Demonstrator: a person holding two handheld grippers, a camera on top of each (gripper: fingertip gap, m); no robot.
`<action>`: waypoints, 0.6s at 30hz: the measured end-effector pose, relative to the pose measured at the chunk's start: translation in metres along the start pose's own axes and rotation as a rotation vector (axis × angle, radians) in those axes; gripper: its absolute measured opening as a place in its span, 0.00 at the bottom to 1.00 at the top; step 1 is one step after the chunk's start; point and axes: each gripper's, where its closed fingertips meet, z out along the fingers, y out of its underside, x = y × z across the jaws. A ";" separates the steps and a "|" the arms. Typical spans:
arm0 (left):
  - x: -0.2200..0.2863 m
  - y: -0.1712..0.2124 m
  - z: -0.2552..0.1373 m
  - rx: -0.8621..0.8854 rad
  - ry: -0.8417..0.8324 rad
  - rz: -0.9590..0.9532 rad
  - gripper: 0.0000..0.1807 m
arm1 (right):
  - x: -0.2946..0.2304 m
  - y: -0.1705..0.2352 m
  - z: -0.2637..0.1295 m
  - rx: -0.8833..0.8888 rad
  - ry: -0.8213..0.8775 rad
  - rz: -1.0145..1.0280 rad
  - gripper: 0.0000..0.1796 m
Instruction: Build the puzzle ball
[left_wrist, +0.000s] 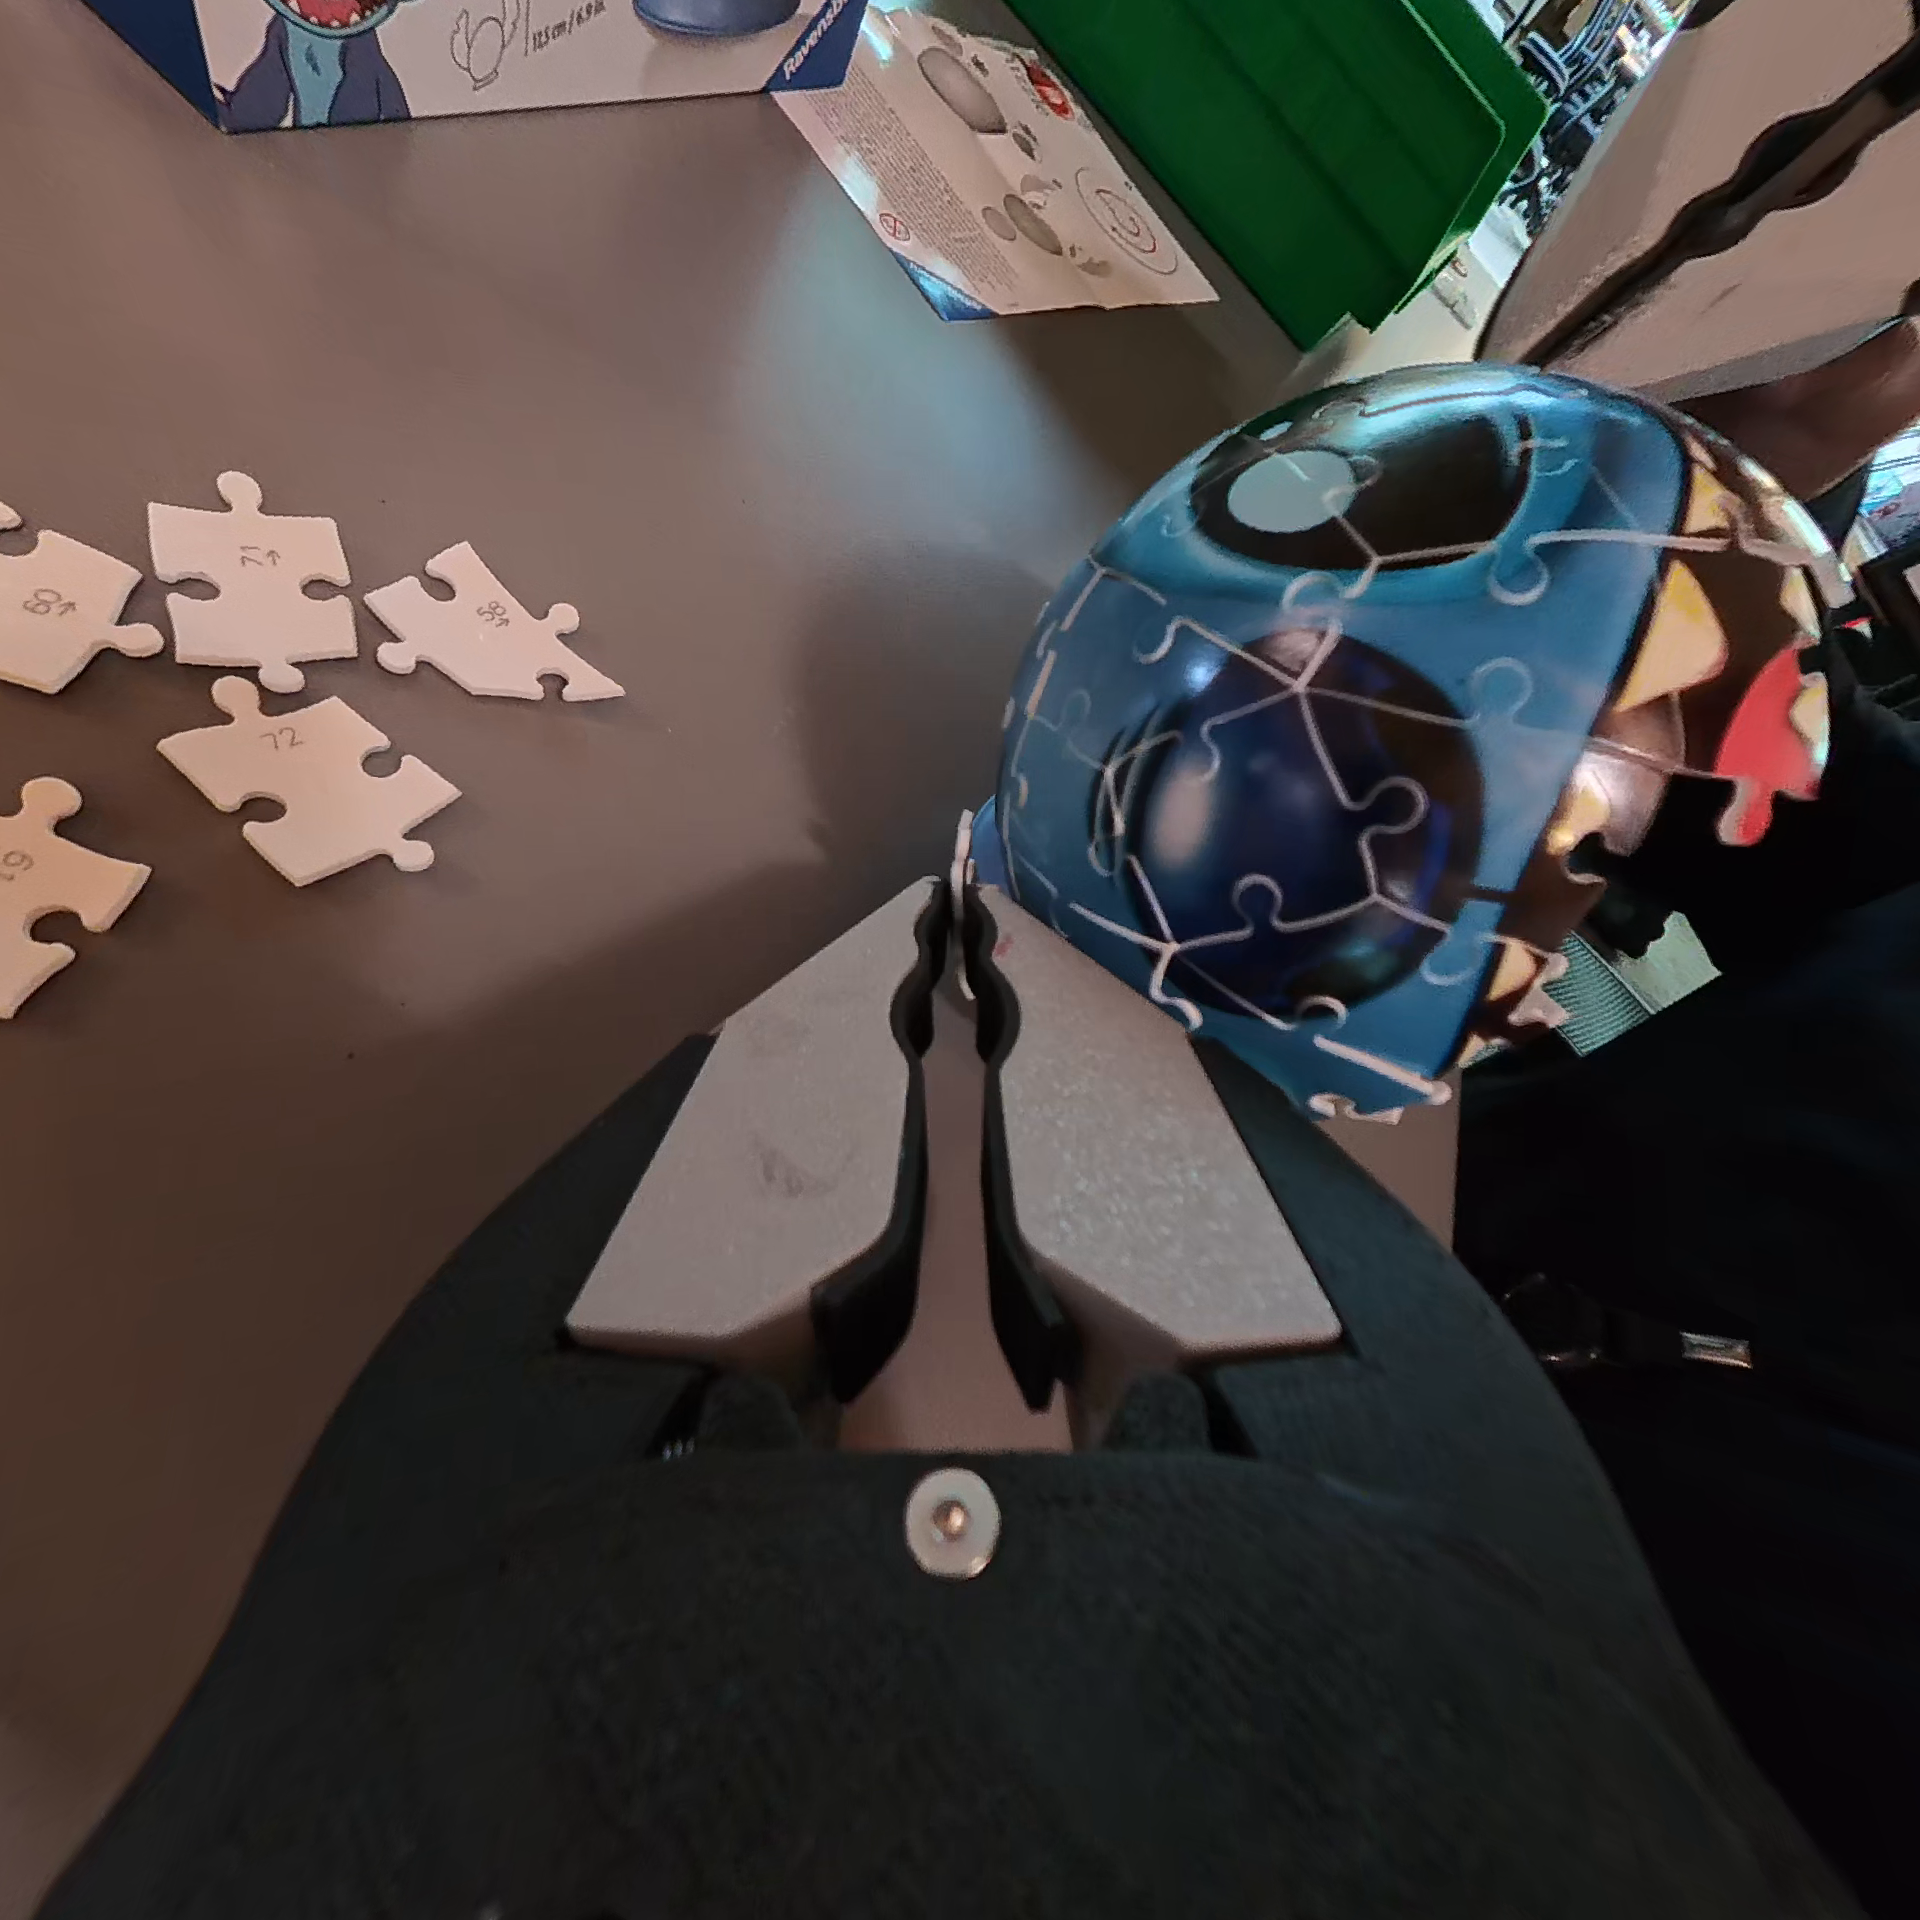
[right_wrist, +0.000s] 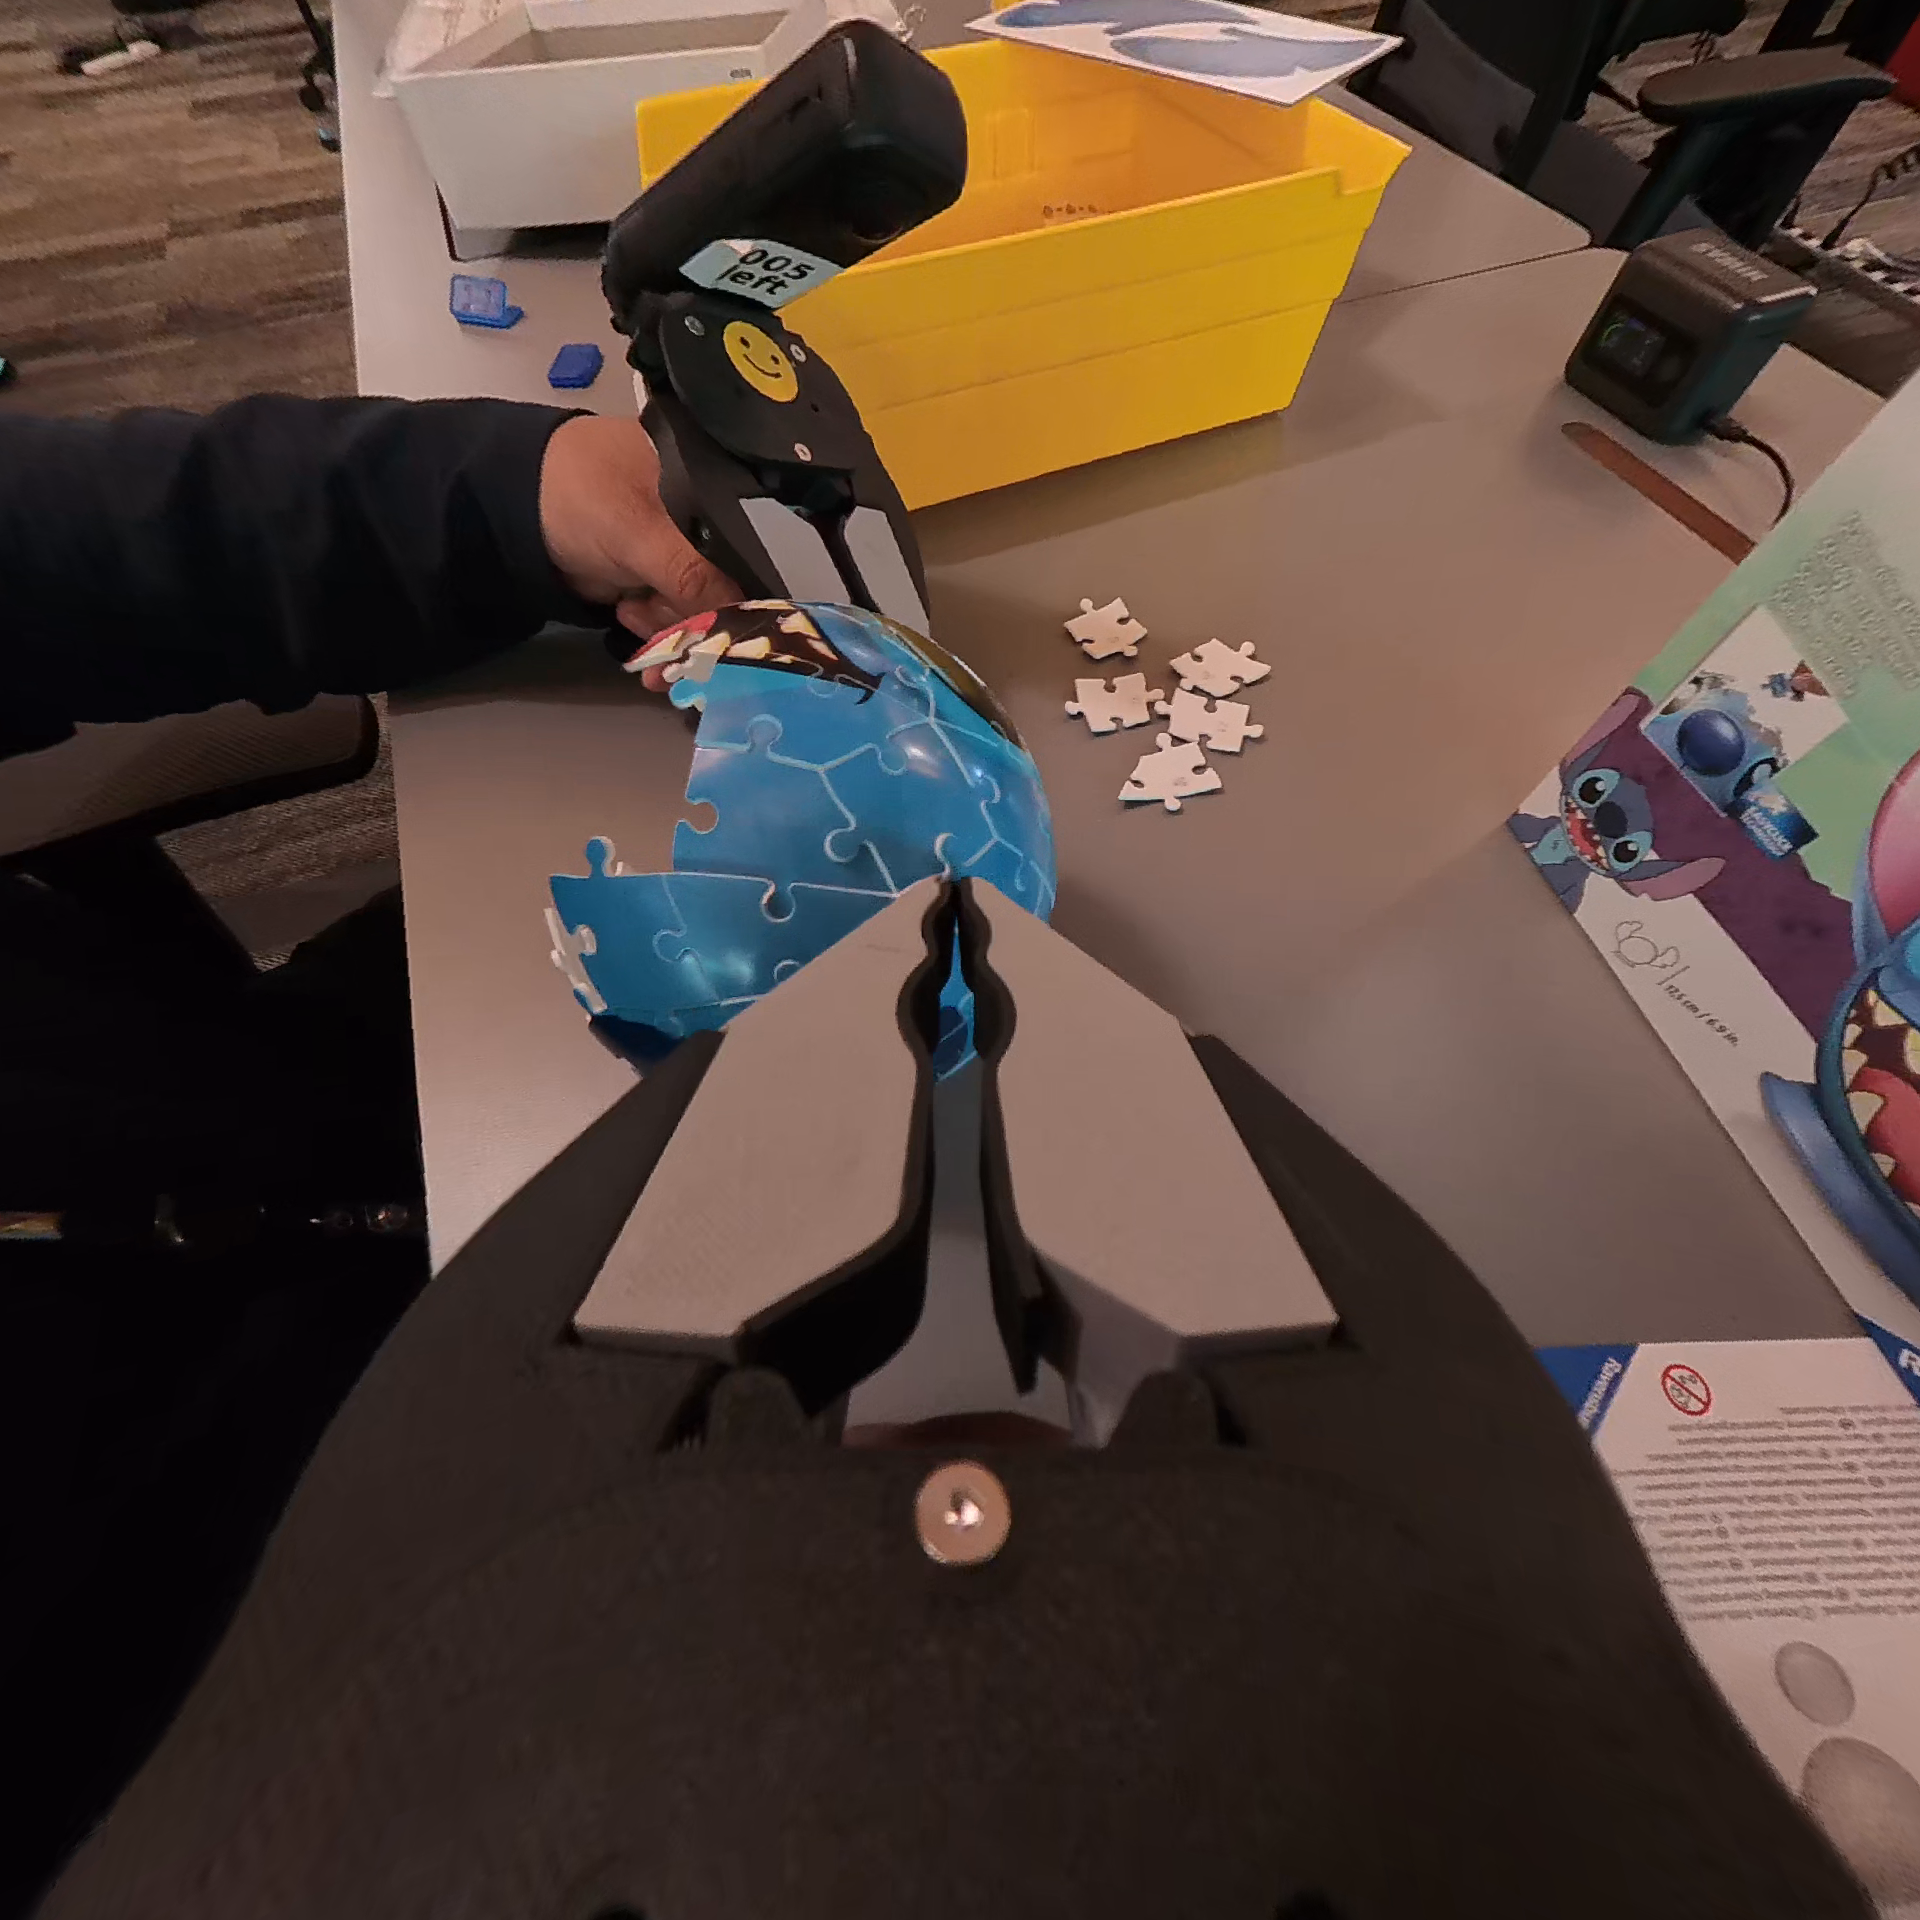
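Mid-assembly: part-built puzzle ball (right_wrist: 831, 790) held over the desk (right_wrist: 1351, 727), left gripper (left_wrist: 961, 930) clamped on its rim, right gripper (right_wrist: 954, 904) pinching the opposite edge. Loose pieces (right_wrist: 1169, 696) nearby — next, probably release one side and fetch a piece.

The left wrist view looks forward along its own jaws, steeply down at the grey table (left_wrist: 623, 364), very near the puzzle ball (left_wrist: 1351, 748), which fills the right middle of the frame. The right wrist view sits higher and farther back, facing across the table over its own jaws, with the ball (right_wrist: 862, 790) at centre and the left gripper (right_wrist: 831, 592) beyond it. Both views share the ball, the loose white pieces (left_wrist: 260, 665) (right_wrist: 1174, 707), left of frame in one, right of centre in the other, and the printed box (left_wrist: 499, 62) (right_wrist: 1714, 883).
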 end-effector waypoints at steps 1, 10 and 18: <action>0.000 0.000 0.000 -0.001 0.000 0.000 0.00 | 0.001 0.000 0.000 -0.001 0.008 -0.006 0.00; 0.001 0.001 -0.001 0.003 0.003 0.001 0.00 | 0.000 -0.003 -0.004 0.027 -0.012 0.015 0.00; 0.000 0.001 -0.001 0.002 0.003 0.000 0.00 | -0.001 -0.002 -0.003 0.026 -0.016 0.013 0.00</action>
